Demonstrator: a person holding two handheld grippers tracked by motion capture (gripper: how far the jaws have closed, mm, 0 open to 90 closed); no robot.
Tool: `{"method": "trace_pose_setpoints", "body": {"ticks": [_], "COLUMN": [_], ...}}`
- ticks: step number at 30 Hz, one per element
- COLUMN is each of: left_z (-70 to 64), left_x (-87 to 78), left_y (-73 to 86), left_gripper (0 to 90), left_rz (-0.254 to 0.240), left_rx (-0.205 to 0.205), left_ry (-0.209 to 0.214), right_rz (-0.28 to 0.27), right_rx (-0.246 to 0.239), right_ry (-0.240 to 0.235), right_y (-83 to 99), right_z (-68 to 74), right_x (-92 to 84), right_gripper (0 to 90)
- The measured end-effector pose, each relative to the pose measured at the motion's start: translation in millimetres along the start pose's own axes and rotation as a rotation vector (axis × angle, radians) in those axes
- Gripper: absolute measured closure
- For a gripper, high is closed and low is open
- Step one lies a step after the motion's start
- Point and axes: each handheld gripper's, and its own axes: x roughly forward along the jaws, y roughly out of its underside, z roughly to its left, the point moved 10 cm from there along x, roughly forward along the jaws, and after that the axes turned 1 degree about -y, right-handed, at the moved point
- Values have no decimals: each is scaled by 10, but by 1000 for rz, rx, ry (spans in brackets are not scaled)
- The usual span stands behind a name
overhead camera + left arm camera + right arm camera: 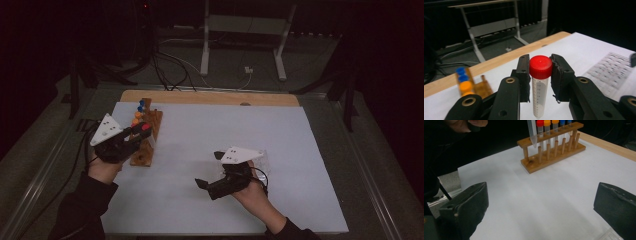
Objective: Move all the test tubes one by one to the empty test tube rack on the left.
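My left gripper (540, 75) is shut on the red cap of a clear graduated tube (540, 97), which hangs upright below the jaws. In the high view the left gripper (136, 134) holds that red-capped tube (145, 127) over the wooden rack (150, 150) at the left of the white mat. In the right gripper view the tube's pointed tip (533, 135) hangs just above the near end of the rack (554, 157), which holds red, orange and blue capped tubes. My right gripper (210, 169) rests low at mid-table, open and holding nothing (544, 205).
A white mat (210, 130) covers a wooden table (210, 97). A printed sheet in clear plastic (611, 70) lies by my right hand. Beyond the far table edge are cables and a white metal frame (245, 30) on the floor.
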Motion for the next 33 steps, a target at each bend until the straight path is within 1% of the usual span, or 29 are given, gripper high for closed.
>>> {"method": "trace_pose_setpoints", "body": {"ticks": [1,3,4,5,7,9,12,13,15,17,18,20,22,27,30,33], "left_z": [39,127,164,210,290,377,487,510,571,616,639,662,669,668,674,677], "left_x": [-18,-53,-69,-86,-112,-130,-136,-128,-107,-73,-58,-23,14,79,116,156], "left_y": [-5,-13,-11,-12,-7,4,47,70,122,188,222,285,350,462,538,631], "left_gripper": [716,716,716,716,716,716,716,716,716,716,716,716,716,716,715,715], "left_rz": [1,-2,-1,-4,-7,-8,-2,2,8,19,25,34,58,93,114,145], "left_rx": [1,-1,-3,-2,-11,-15,-19,-28,-38,-54,-60,-85,-73,-75,-86,-83], "left_ry": [-10,-45,-54,-75,-97,-128,-168,-168,-189,-191,-200,-191,-197,-200,-197,-197], "right_rz": [0,0,-2,-4,-12,-16,-23,-23,-24,-26,-27,-30,-34,-35,-36,-42], "right_rx": [-2,-5,-2,-3,0,0,3,1,0,3,4,5,4,3,4,11], "right_ry": [-1,0,-2,-1,1,5,5,4,7,6,8,7,8,9,10,6], "right_y": [-1,-3,-5,-8,-20,-29,-41,-41,-43,-45,-47,-51,-57,-58,-62,-69], "right_z": [3,4,5,1,-7,-16,-21,-21,-23,-22,-23,-26,-31,-34,-35,-39], "right_x": [-3,-4,-5,-7,-18,-32,-45,-47,-46,-49,-51,-60,-65,-73,-83,-93], "right_gripper": [0,0,0,0,0,0,0,0,0,0,0,0,0,0,0,0]}}
